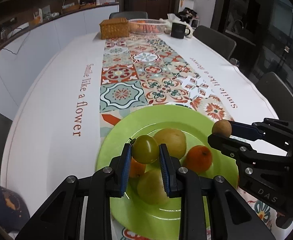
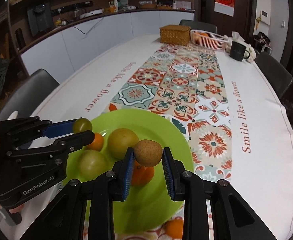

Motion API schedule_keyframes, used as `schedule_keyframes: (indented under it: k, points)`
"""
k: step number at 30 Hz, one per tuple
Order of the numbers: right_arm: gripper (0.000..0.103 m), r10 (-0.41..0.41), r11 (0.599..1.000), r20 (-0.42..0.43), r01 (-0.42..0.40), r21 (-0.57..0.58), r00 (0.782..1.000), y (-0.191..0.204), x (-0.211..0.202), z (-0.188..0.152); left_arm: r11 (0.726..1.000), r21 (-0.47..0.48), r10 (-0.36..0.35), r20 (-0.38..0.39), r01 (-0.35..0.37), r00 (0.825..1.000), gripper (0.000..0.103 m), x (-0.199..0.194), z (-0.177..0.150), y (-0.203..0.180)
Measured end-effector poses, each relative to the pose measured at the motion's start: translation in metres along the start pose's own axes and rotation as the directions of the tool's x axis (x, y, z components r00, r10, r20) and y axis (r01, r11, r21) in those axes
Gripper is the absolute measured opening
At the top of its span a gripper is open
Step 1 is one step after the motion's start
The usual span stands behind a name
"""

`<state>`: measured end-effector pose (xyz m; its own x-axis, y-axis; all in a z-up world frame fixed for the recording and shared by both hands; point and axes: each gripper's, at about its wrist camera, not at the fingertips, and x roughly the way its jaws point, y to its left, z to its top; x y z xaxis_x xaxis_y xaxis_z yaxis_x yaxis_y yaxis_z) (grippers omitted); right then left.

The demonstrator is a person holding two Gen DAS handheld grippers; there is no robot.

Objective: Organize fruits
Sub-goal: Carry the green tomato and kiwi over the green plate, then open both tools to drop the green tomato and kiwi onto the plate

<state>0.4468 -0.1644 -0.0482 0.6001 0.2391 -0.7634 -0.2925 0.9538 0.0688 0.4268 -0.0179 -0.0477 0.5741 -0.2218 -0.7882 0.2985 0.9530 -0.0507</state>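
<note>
Hovering over the green plate (image 1: 114, 138), the left hand-held gripper (image 1: 145, 150) pinches a green tomato (image 1: 144, 149) and the right hand-held gripper (image 2: 148, 156) a brown fruit (image 2: 148, 153); either round fruit could squirt free or roll off the crowded plate.

Left tongs (image 1: 145, 150) clamp a green tomato (image 1: 145, 149) above the green plate (image 1: 124, 128) — right tongs (image 1: 219, 135) grip a brown fruit (image 1: 221, 127).
</note>
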Motion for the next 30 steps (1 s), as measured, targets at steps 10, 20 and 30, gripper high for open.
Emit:
schedule_keyframes:
  k: [10,20,30]
  points:
    - [0.048,-0.001,1.0,0.004,0.001,0.018,1.0,-0.004,0.008,-0.004,1.0,0.018,-0.011,-0.007,0.011,1.0,0.039,0.001,-0.004,-0.004]
    - [0.048,-0.014,1.0,0.095,0.014,0.001,0.995,0.0,-0.044,-0.018,1.0,0.028,0.01,0.055,-0.012,0.998,0.05,-0.048,-0.02,-0.021]
    - [0.048,-0.004,1.0,0.171,0.006,-0.012,0.985,0.007,-0.108,-0.042,0.996,0.026,0.076,0.169,-0.082,0.983,0.068,-0.121,-0.041,-0.047]
